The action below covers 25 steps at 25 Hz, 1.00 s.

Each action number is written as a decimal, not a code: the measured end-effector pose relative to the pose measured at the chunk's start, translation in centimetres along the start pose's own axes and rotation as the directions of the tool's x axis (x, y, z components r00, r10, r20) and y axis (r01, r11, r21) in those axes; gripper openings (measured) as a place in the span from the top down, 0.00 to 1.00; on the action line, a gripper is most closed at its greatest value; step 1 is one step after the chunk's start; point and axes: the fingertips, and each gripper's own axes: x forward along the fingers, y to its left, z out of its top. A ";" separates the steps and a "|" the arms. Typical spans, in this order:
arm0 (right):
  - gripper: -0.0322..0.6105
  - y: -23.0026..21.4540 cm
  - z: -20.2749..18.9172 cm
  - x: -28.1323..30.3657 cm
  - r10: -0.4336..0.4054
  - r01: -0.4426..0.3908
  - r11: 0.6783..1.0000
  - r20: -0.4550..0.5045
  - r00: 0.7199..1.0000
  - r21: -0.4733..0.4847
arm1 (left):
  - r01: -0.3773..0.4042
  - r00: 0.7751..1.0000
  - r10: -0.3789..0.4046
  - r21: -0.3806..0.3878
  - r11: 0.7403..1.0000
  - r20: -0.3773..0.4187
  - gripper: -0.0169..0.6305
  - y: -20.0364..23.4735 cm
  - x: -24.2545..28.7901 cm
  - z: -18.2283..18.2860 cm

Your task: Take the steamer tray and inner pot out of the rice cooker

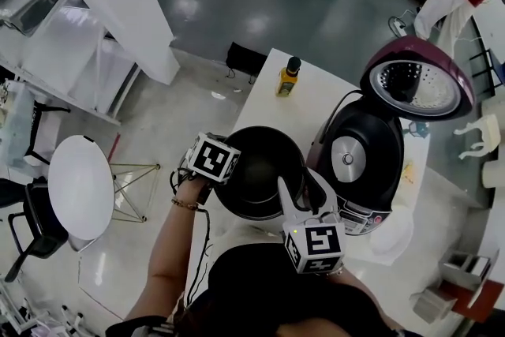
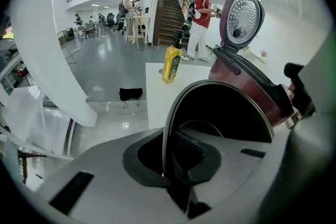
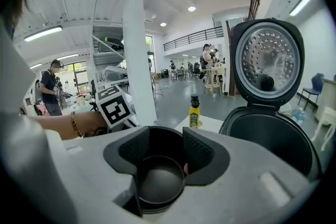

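The dark maroon rice cooker with a black well (image 1: 359, 162) stands on the white rectangular table (image 1: 264, 83). Its domed lid (image 1: 417, 87) is thrown right back, so the perforated silver inner face looks up and out, and the round grey plate at the bottom of the well is in plain sight. The round black metal inner pot (image 1: 256, 170) is out of the cooker, just beside it on the person's left and over the near part of the table. Its mouth faces up, more or less upright. From here I can't say whether its base rests on the tabletop or hangs clear. The left gripper (image 1: 226, 172), a grey two-jaw claw with a black-and-white marker cube on top, has its jaws pinched tight on the pot's thin rim at the left side. Its own view shows one pad inside the wall and the other outside. The right gripper (image 1: 304, 197), a matching grey claw, sits at the pot's right side, between pot and cooker, angled downward. Its ribbed black pads (image 3: 197, 152) stand about half apart with nothing pressed between them, and the pot's dark floor shows through the gap. A small yellow oil bottle with a black cap (image 1: 289, 77) stands near the table's far edge, well apart from the pot. A pale round shallow piece (image 1: 392, 233) lies just beside the cooker's front right, too blurred to name.
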 end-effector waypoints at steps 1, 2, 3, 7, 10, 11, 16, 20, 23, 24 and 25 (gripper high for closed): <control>0.65 -0.1 -0.1 0.0 0.001 -0.001 1.000 -0.002 1.000 -0.001 | 0.003 1.000 -0.003 0.010 1.000 0.005 0.95 -0.2 0.2 0.4; 0.65 -0.1 -0.1 -0.1 0.002 -0.002 1.000 -0.002 1.000 -0.003 | 0.004 1.000 -0.004 0.025 1.000 0.018 0.95 -0.5 0.4 0.8; 0.65 -0.1 -0.1 -0.2 0.001 -0.001 1.000 0.000 1.000 -0.005 | 0.001 0.999 -0.002 0.045 0.999 0.032 0.95 -0.6 0.6 1.2; 0.65 -1.0 0.3 -0.6 -0.013 0.013 1.000 0.015 1.000 0.018 | -0.033 0.996 0.022 0.138 0.990 0.086 0.87 -1.5 -0.2 2.5; 0.66 -1.9 0.5 -0.8 -0.029 0.028 0.999 0.031 0.999 0.035 | -0.064 0.989 0.040 0.170 0.983 0.140 0.58 -1.7 -1.4 3.3; 0.66 -2.2 0.6 -0.9 -0.034 0.032 0.999 0.037 0.999 0.043 | -0.071 0.985 0.042 0.171 0.983 0.170 0.58 -1.8 -2.0 3.7; 0.68 -3.4 0.9 -1.5 -0.051 0.047 0.996 0.060 0.997 0.079 | -0.165 0.946 0.107 0.168 0.972 0.307 0.58 -2.0 -6.8 5.1; 0.70 -4.8 1.4 -2.0 -0.066 0.054 0.989 0.083 0.994 0.135 | -0.248 0.836 0.157 0.106 0.963 0.526 0.64 -3.1 -12.4 6.5; 0.81 -5.9 1.7 -2.6 -0.087 0.066 0.979 0.100 0.991 0.195 | -0.207 0.717 0.172 -0.030 0.978 0.675 0.86 -4.1 -16.1 6.5; 0.87 -6.1 1.9 -2.8 -0.091 0.067 0.977 0.108 0.990 0.203 | -0.193 0.686 0.188 -0.073 0.978 0.703 0.90 -4.4 -17.0 6.1; 0.89 -6.2 2.1 -2.9 -0.091 0.066 0.976 0.118 0.989 0.207 | -0.187 0.659 0.210 -0.114 0.976 0.722 0.91 -4.5 -17.7 5.6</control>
